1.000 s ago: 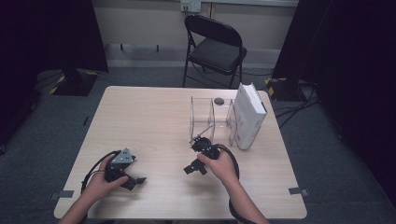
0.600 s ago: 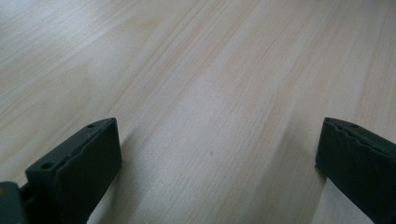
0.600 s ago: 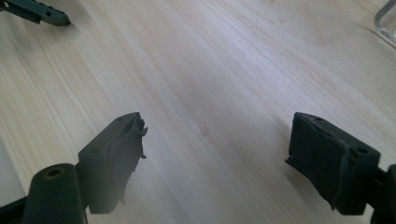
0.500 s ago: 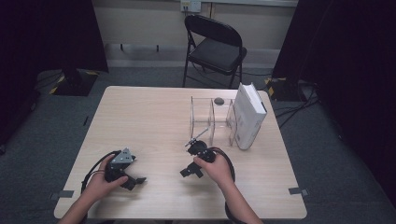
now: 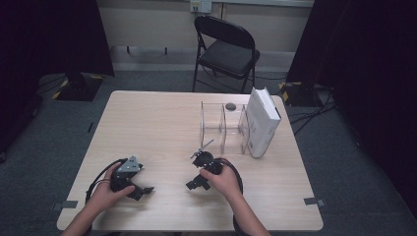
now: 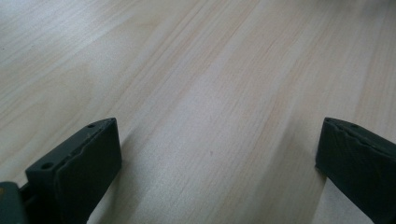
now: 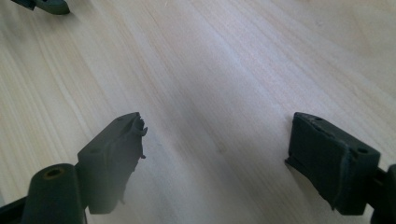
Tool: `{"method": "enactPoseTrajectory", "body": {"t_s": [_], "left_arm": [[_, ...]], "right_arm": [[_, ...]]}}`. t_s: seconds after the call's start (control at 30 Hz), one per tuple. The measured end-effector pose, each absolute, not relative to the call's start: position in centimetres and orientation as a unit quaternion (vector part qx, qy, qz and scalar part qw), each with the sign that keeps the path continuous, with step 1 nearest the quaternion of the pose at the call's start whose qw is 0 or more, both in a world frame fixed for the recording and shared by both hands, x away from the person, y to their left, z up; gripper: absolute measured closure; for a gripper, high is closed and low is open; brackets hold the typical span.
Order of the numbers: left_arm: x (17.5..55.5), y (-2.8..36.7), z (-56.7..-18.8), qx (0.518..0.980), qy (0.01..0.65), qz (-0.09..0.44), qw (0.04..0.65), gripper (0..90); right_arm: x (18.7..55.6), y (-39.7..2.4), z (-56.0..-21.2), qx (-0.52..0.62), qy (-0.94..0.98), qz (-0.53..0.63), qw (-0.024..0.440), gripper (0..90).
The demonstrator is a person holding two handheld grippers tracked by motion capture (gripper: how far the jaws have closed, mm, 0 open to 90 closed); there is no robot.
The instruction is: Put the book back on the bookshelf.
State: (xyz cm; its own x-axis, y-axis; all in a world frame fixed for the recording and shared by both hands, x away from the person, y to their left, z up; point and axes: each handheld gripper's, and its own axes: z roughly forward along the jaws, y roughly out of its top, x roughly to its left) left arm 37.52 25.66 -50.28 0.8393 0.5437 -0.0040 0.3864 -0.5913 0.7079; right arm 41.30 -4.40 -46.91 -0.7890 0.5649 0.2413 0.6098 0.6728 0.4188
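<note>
On the pale wooden tabletop (image 5: 162,123), the left gripper (image 5: 140,189) and right gripper (image 5: 196,169) rest near the front edge, jaws apart and empty, short of the clear acrylic divider rack (image 5: 221,129).

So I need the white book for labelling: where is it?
High view: the white book stands at the table's far right, against the clear divider rack.

The left gripper (image 6: 212,172) is hanging low over the pale, wood-grained tabletop (image 6: 196,70), its two black, blocky jaws standing wide apart with bare wood lying between them.
</note>
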Motion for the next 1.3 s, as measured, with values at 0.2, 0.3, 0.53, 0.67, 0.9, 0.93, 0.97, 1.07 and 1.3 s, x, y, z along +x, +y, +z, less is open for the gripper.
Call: {"method": "enactPoseTrajectory", "body": {"t_s": [0.2, 0.3, 0.53, 0.67, 0.9, 0.93, 0.97, 1.07, 1.3], "left_arm": [[37.5, 25.7, -50.3, 0.887, 0.260, 0.107, 0.366, 0.0], [37.5, 25.7, -50.3, 0.885, 0.262, 0.106, 0.370, 0.0], [37.5, 25.7, -50.3, 0.886, 0.262, 0.107, 0.368, 0.0], [37.5, 25.7, -50.3, 0.885, 0.263, 0.107, 0.368, 0.0], [37.5, 25.7, -50.3, 0.886, 0.263, 0.107, 0.368, 0.0], [37.5, 25.7, -50.3, 0.886, 0.263, 0.107, 0.368, 0.0], [37.5, 25.7, -50.3, 0.885, 0.263, 0.107, 0.368, 0.0], [37.5, 25.7, -50.3, 0.885, 0.263, 0.107, 0.368, 0.0], [37.5, 25.7, -50.3, 0.885, 0.263, 0.107, 0.368, 0.0]], "right_arm": [[41.0, -4.1, -47.1, -0.308, -0.917, -0.254, 0.029, 15.0], [40.7, -4.0, -47.4, -0.295, -0.918, -0.265, 0.009, 13.9], [39.7, -3.9, -48.3, -0.275, -0.910, -0.309, -0.034, 13.5], [39.3, -4.0, -48.7, -0.265, -0.905, -0.330, -0.051, 13.0], [38.6, -4.3, -49.2, -0.264, -0.897, -0.348, -0.072, 11.9], [38.5, -4.3, -49.2, -0.264, -0.896, -0.348, -0.077, 11.7], [38.4, -4.3, -49.3, -0.261, -0.896, -0.351, -0.079, 11.7], [38.2, -4.2, -49.5, -0.261, -0.892, -0.357, -0.089, 10.9], [37.9, -4.3, -49.9, -0.259, -0.888, -0.365, -0.103, 10.3]]}}
